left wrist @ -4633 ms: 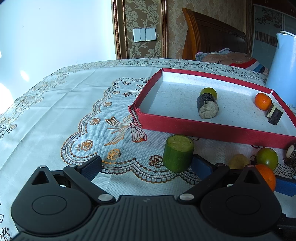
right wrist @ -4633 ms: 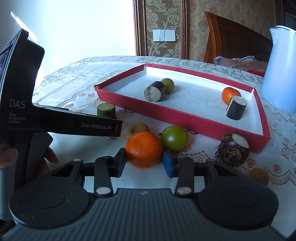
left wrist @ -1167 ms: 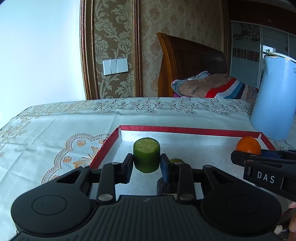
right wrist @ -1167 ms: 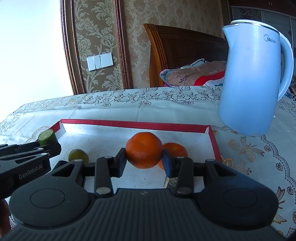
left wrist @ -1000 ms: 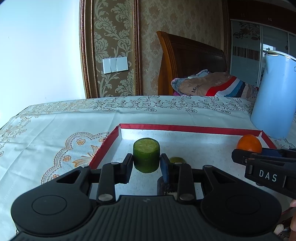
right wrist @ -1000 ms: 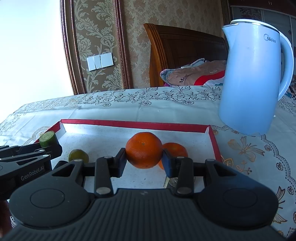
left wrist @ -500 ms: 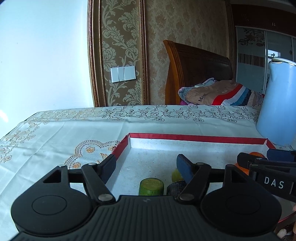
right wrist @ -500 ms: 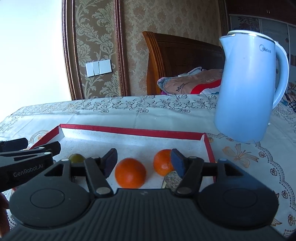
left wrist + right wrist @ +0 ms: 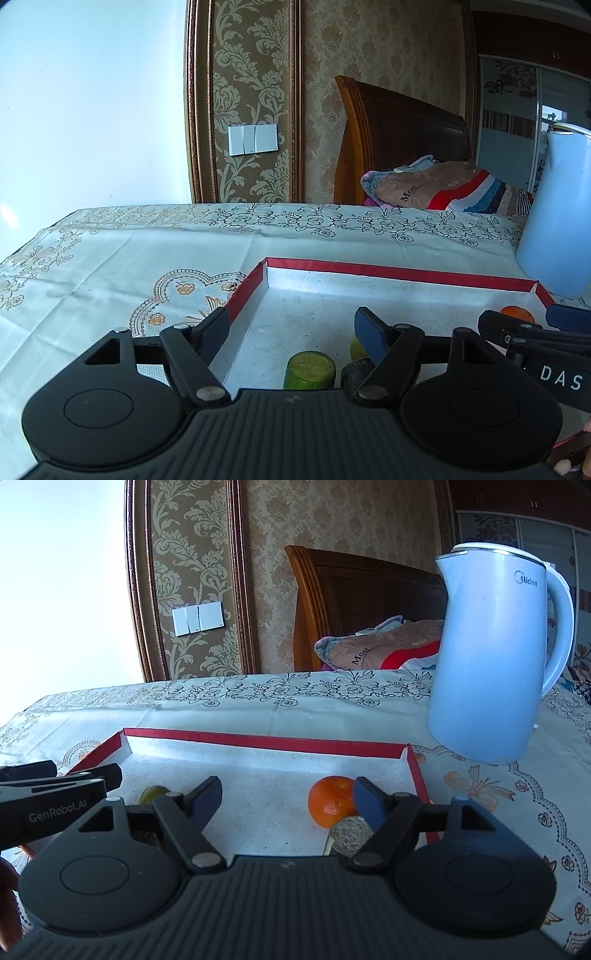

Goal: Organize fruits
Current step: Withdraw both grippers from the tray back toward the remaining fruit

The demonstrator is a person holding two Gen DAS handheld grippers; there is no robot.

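red tray (image 9: 266, 741) w/ 1 orange (image 9: 330, 800), 1 green cylinder (image 9: 309, 374); both grippers spread, holding nothing.

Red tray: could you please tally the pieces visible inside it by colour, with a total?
Orange: 1, the orange fruit
Green: 2, the cut green cylinder and the round green fruit
Dark: 2, the dark piece beside the cylinder and the dark-skinned piece beside the orange
Total: 5 visible; part of the red tray is hidden.
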